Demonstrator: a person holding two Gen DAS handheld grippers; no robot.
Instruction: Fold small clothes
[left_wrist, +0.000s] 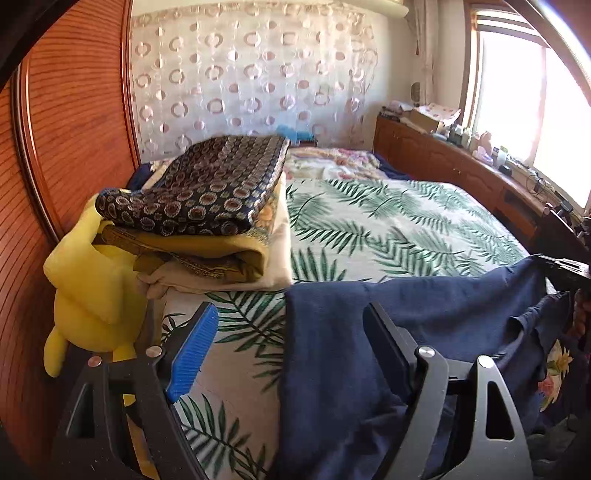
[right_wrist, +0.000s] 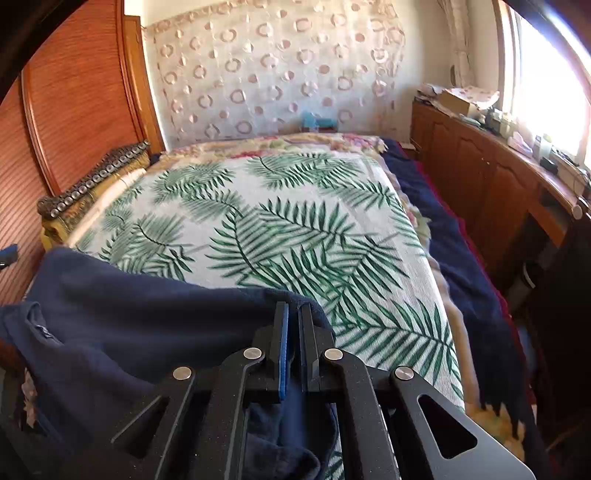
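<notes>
The navy garment (left_wrist: 424, 332) lies at the near end of the bed (left_wrist: 388, 229), on the palm-leaf bedspread (right_wrist: 295, 229). Its long axis runs across the bed, from the left gripper's side toward the right gripper's side. The far edge of the garment forms a roughly straight line across the bedspread; the near portion hangs bunched and wrinkled below both grippers.

The right gripper (right_wrist: 293, 325) has its fingers (right_wrist: 282, 343) closed almost fully together, with a fold of the navy garment pinched between the blue pads at the garment's right-hand far corner.

The left gripper (left_wrist: 291, 332) stands wide open — the blue-padded finger is over bare bedspread, and the other finger is over the garment's left-hand part. Neither pad presses the cloth; whether the garment's left edge lies fully between them cannot be told.

Left of the garment, against the wooden headboard (left_wrist: 74, 147), sits a stack of folded clothes (left_wrist: 207, 206) — a dark patterned piece on top, yellow and cream pieces under it. A yellow plush toy (left_wrist: 92, 291) lies just beside the stack.

Beyond the garment's far edge the bedspread is open up to the floral blanket (right_wrist: 295, 144). A wooden cabinet (right_wrist: 480, 173) runs along the bed's right side under the window.
</notes>
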